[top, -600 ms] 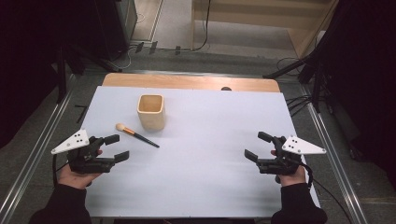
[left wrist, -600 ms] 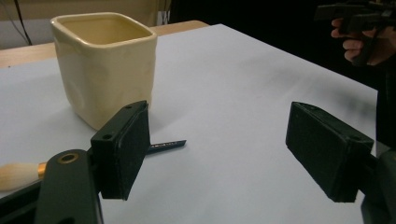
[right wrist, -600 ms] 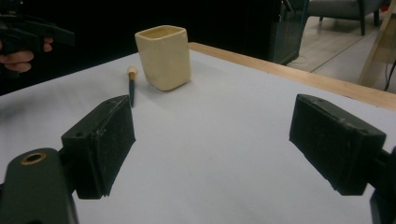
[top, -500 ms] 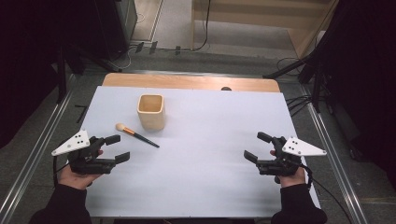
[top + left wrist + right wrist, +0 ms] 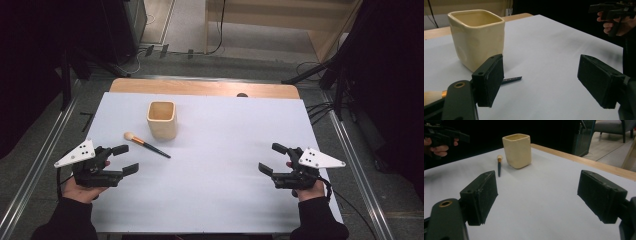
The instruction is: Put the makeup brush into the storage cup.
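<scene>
A cream square cup (image 5: 162,120) stands upright on the white table top (image 5: 225,135), left of the middle. In front of it and a little to its left lies a makeup brush (image 5: 146,144) with a black handle and pale bristles pointing left. My left gripper (image 5: 131,158) rests at the near left, open and empty, its jaws close to the brush handle (image 5: 511,79) but apart from it. The cup (image 5: 477,37) stands just beyond its left jaw. My right gripper (image 5: 267,157) sits at the near right, open and empty, facing the cup (image 5: 517,150) and brush (image 5: 499,166) from far off.
A wooden strip (image 5: 200,87) runs along the table's far edge. Metal rails (image 5: 357,165) flank the table on both sides, and cables lie on the floor behind. Dark furniture stands at the back left and right.
</scene>
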The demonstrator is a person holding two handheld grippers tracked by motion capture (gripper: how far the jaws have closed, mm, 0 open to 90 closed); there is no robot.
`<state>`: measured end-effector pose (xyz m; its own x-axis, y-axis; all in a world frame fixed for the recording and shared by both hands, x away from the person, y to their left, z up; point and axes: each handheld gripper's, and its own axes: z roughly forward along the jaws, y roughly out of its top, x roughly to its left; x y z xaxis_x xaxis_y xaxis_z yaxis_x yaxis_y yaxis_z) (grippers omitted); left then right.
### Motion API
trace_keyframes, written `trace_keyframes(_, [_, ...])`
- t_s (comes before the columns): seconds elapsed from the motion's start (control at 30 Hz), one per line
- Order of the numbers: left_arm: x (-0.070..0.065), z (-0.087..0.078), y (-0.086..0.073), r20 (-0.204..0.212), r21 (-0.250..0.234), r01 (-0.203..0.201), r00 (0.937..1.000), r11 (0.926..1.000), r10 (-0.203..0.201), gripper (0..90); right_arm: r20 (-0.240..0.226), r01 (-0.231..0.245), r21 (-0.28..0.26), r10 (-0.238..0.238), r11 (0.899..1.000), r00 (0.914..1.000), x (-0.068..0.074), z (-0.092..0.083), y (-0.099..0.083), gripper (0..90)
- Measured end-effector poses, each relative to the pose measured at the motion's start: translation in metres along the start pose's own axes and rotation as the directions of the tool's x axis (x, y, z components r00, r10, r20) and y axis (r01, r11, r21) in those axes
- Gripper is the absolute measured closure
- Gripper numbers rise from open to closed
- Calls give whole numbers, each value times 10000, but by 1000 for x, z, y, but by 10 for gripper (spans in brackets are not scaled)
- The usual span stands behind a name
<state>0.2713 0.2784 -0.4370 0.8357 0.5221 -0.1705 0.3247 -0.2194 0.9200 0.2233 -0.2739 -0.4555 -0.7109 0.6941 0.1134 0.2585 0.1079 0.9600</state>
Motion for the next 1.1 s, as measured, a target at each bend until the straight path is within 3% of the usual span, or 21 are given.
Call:
trace_keyframes(0.5, [0, 1, 0, -21, -50, -124, 9999, 9999, 124, 213, 137, 28, -11, -28, 10000, 9999, -1, -1, 0, 176])
trace_keyframes(1.1, [0, 5, 1, 311, 84, -235, 9992, 9997, 233, 215, 80, 3, -43, -3, 10000, 10000, -2, 0, 1, 180])
